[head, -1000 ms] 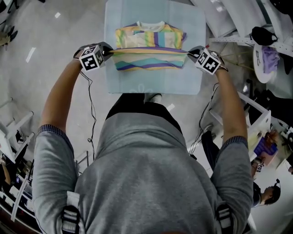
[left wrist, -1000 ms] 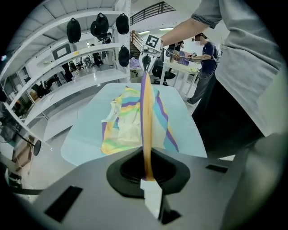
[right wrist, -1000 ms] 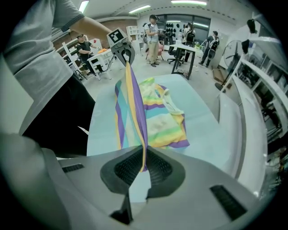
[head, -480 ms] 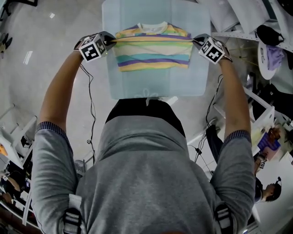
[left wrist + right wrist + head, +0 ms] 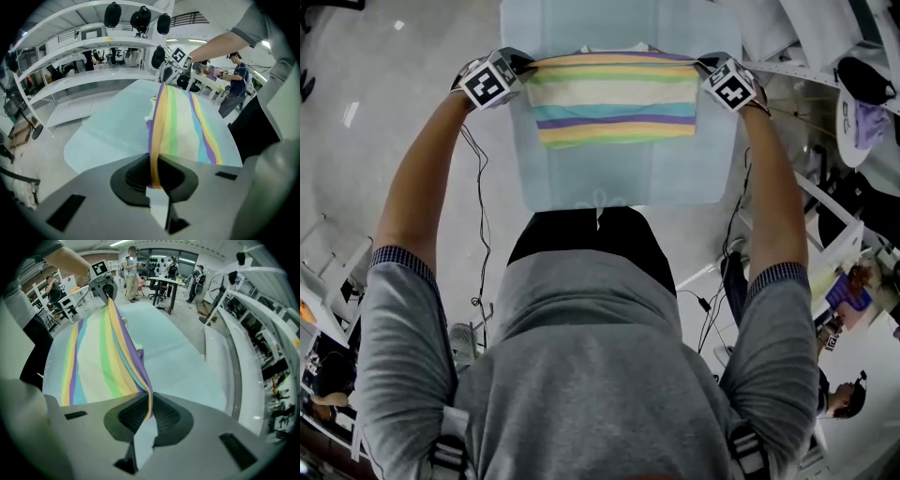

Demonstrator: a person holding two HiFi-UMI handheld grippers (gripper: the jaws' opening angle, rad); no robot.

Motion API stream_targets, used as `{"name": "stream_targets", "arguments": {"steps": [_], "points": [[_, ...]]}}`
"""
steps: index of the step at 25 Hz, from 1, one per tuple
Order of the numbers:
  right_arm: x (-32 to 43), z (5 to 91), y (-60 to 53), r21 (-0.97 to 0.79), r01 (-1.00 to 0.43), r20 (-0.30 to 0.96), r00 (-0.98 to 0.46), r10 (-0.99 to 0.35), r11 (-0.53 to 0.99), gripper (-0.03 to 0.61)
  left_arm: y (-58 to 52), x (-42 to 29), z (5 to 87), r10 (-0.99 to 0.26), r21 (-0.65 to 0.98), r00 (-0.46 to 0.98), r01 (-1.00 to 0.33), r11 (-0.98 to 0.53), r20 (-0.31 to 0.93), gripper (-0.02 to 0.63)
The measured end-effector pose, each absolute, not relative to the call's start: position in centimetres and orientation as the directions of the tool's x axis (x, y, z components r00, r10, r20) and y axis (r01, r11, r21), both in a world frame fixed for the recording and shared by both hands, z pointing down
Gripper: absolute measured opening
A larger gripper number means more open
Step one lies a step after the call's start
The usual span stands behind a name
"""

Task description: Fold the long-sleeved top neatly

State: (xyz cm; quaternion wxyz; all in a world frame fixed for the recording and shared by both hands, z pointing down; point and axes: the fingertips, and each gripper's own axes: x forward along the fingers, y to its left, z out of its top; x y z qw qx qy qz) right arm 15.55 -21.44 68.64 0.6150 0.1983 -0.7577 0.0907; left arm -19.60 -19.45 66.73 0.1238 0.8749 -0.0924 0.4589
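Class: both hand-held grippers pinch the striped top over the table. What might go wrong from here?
1. The left hand-held gripper and right hand-held gripper each pinch only a thin edge of the striped top; it may slip out.
2. The fold is taut between them; uneven lowering could skew it on the table.

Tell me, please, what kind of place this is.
Probably a lab or workshop, not a home: long white shelves run along one side, several people stand near desks, and a light blue work table stands in the open floor.
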Motion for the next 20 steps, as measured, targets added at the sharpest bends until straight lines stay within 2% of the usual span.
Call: {"name": "stream_targets", "arguments": {"steps": [4, 6, 9, 11, 16, 20], "points": [[15.4, 70.2, -21.9, 0.129, -0.45, 0.969, -0.134, -0.209, 0.884, 0.05, -20.0, -20.0, 68.1, -0.071, 0.156, 0.559, -0.347, -0.925, 0.826, 0.062], [15.8, 70.6, -22.8, 0.169, -0.47, 0.964, -0.106, -0.245, 0.866, 0.09, -20.4, -20.5, 68.5, -0.086, 0.157, 0.55, -0.38, -0.911, 0.831, 0.114], [16.7, 70.6, -24.2, 0.216, -0.511, 0.955, -0.066, -0.289, 0.832, 0.216, -21.2, -21.9, 68.7, -0.121, 0.173, 0.539, -0.463, -0.869, 0.833, 0.241], [17.3, 70.2, -24.8, 0.223, -0.551, 0.95, -0.06, -0.305, 0.804, 0.269, -22.2, -23.0, 68.3, -0.179, 0.154, 0.537, -0.518, -0.841, 0.824, 0.278], [18.6, 67.4, -25.2, 0.206, -0.657, 0.936, -0.083, -0.341, 0.725, 0.305, -23.4, -25.0, 66.3, -0.288, 0.115, 0.541, -0.592, -0.798, 0.79, 0.287], [18.6, 64.3, -24.6, 0.147, -0.738, 0.907, -0.165, -0.387, 0.659, 0.319, -22.8, -25.3, 63.8, -0.347, 0.118, 0.561, -0.633, -0.765, 0.752, 0.287]]}}
